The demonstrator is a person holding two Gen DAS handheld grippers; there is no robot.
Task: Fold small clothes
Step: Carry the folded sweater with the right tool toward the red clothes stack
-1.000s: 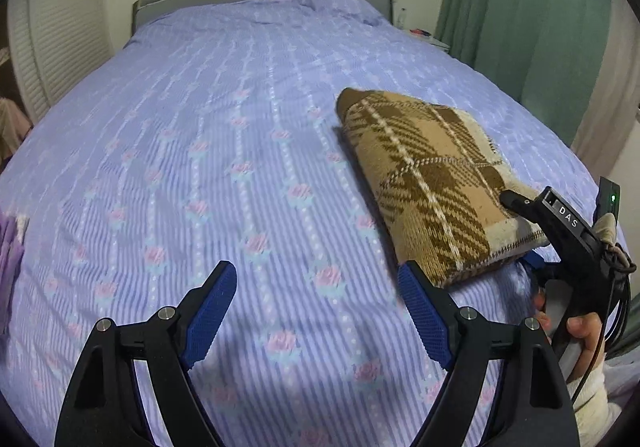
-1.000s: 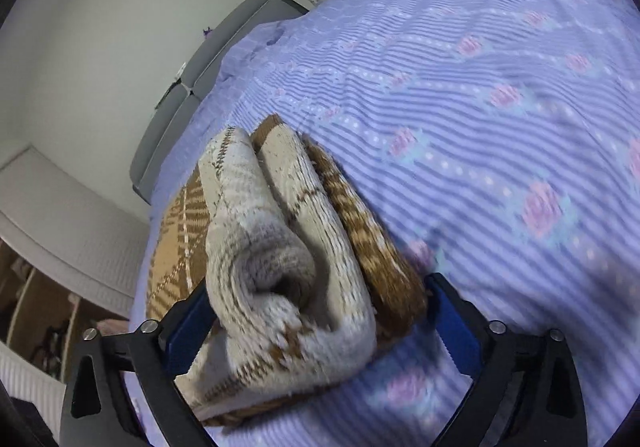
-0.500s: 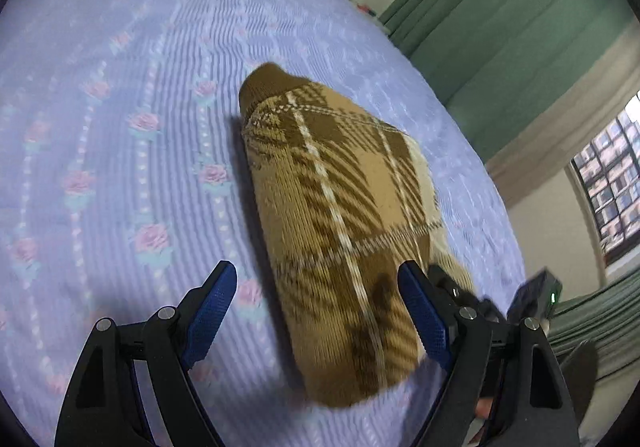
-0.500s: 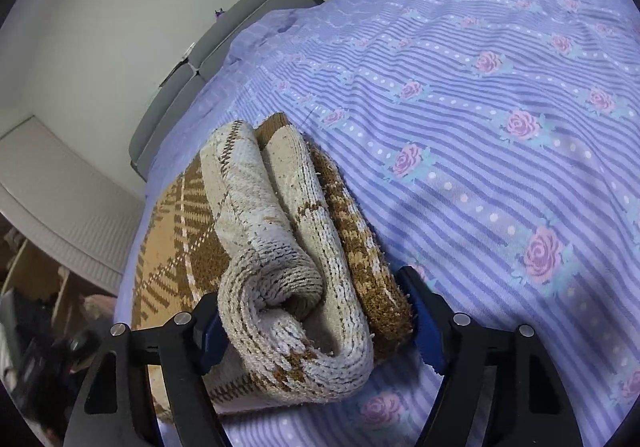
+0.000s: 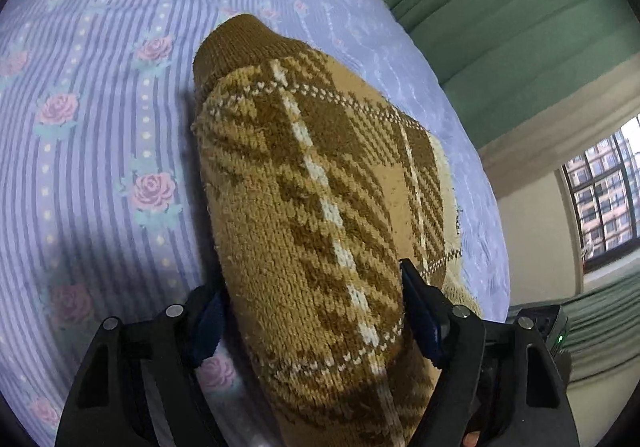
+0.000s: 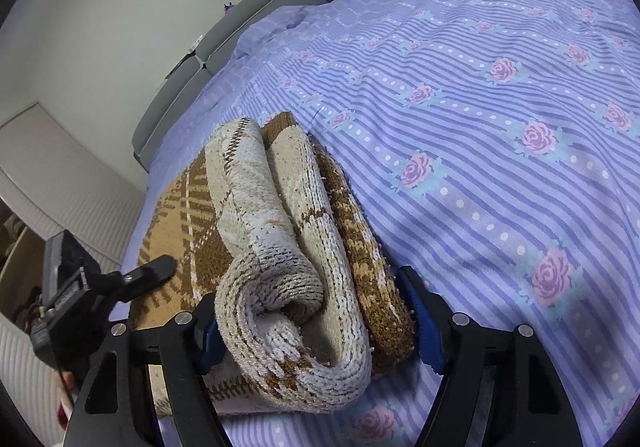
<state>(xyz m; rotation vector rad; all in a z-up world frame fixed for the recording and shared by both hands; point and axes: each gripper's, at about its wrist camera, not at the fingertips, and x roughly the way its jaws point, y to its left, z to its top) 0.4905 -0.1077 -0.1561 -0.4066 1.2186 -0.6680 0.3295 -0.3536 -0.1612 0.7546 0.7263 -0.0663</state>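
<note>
Fingers on both our grippers are clamped across the folded sweater [image 5: 320,215], having just been closing: left gripper [image 5: 310,321] squeezes one end, right gripper [image 6: 316,321] pinches the rolled end with the layers showing. It's lying on the bed [image 6: 500,127] near the edge, already a thick bundle, so folding looks pretty much done; probably only tidying or moving it is left. Can't see the underside, and whether the left pads really bite is hard to tell, since knit covers them.
</note>
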